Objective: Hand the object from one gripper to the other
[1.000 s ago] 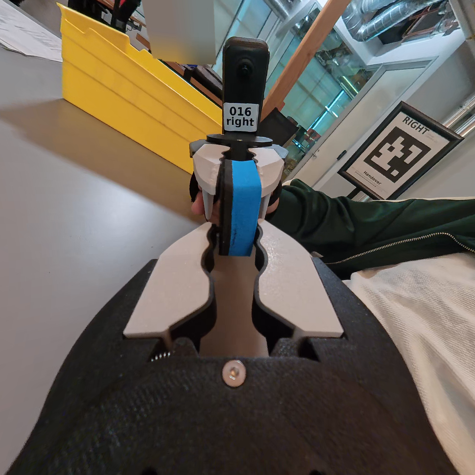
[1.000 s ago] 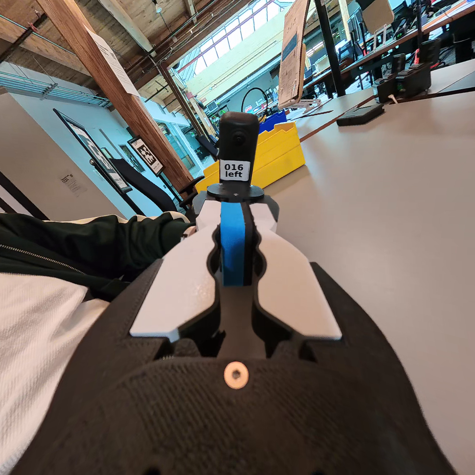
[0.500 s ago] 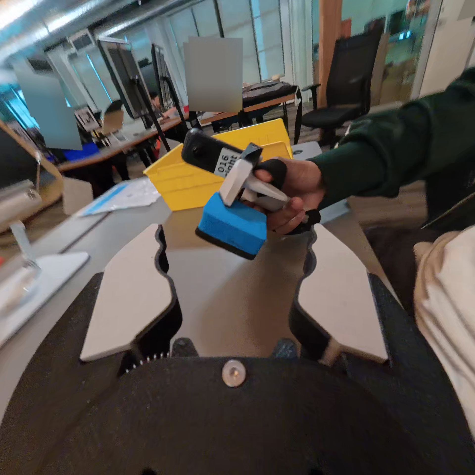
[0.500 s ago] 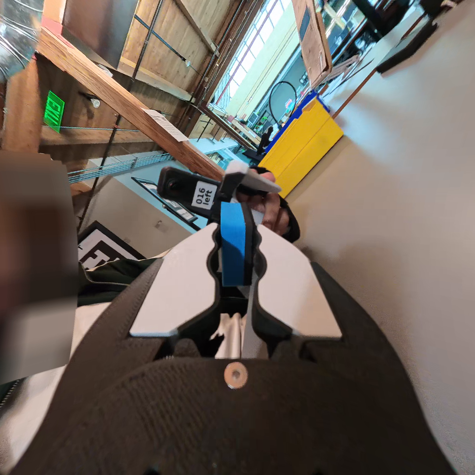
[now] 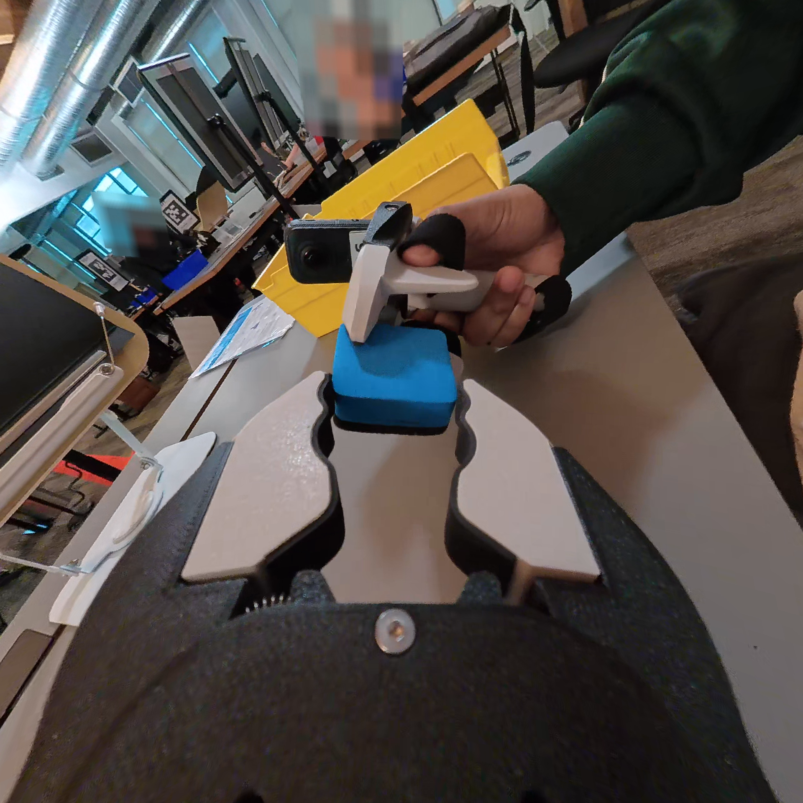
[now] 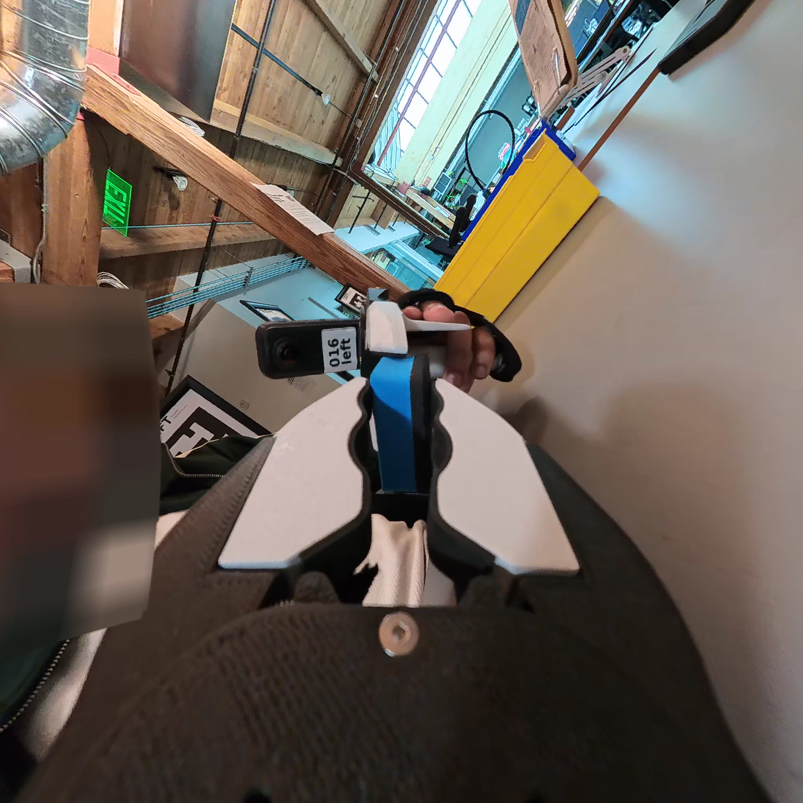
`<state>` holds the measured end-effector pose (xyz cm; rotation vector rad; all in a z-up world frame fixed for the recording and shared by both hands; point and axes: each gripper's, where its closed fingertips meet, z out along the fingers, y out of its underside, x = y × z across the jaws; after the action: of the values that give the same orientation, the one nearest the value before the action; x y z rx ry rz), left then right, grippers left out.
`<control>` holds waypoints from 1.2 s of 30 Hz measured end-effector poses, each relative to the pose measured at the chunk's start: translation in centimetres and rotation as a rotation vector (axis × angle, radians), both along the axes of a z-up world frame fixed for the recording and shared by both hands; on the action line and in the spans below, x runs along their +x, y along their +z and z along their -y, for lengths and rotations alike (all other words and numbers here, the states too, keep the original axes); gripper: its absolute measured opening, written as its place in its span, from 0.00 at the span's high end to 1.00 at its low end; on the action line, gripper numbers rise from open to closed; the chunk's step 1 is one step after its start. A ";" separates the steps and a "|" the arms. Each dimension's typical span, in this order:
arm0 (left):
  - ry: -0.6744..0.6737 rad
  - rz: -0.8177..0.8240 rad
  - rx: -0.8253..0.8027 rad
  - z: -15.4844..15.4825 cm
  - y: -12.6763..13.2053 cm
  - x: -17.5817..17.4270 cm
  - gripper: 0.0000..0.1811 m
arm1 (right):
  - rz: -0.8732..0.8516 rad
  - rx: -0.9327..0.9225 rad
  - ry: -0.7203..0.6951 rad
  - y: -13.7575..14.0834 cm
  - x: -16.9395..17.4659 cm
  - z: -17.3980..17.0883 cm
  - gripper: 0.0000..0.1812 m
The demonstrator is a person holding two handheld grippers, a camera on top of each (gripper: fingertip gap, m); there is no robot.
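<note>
A blue foam eraser (image 5: 393, 373) with a black felt face is held in the air over the grey table (image 5: 608, 434). My left gripper (image 5: 393, 391) has its two fingertips closed against the eraser's wide left and right sides. My right gripper (image 5: 365, 343) comes in from the right in a person's hand and clamps the eraser's top and bottom faces; its lower finger is hidden. In the right wrist view my right gripper (image 6: 399, 391) is shut on the eraser (image 6: 393, 434), blue side left and felt side right. The left gripper (image 6: 410, 352) is just beyond it.
A yellow bin (image 5: 413, 174) stands on the table behind the grippers and also shows in the right wrist view (image 6: 521, 234). A printed sheet (image 5: 247, 334) lies at the left. A white stand base (image 5: 130, 499) sits at the table's left edge. A green sleeve (image 5: 652, 130) reaches in from the right.
The left gripper let go of the eraser's thin faces, opened wide and turned, then closed in on its wide sides. The right gripper has kept hold of the eraser throughout.
</note>
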<state>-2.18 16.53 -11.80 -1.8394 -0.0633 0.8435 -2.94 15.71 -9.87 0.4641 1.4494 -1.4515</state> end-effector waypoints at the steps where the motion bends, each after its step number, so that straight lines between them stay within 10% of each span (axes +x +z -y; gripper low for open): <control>1: 0.003 -0.007 -0.007 0.0 0.0 0.0 0.72 | 0.001 -0.004 0.001 0.0 0.0 0.0 0.86; 11: -0.011 0.190 0.154 0.6 0.9 -0.2 0.72 | -0.366 -0.150 -0.286 2.7 -1.9 -0.1 0.50; 17: -0.071 0.479 0.397 1.6 1.6 -0.5 0.72 | -0.876 -0.176 -0.385 2.9 -1.0 -0.5 0.60; 36: -0.187 0.607 0.516 1.5 2.1 0.1 0.70 | -0.863 -0.071 -0.240 0.5 0.1 0.4 0.70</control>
<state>-2.04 15.03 -9.66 -1.5139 -0.4438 0.0931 -2.87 15.28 -9.42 -0.0731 2.0382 -2.0220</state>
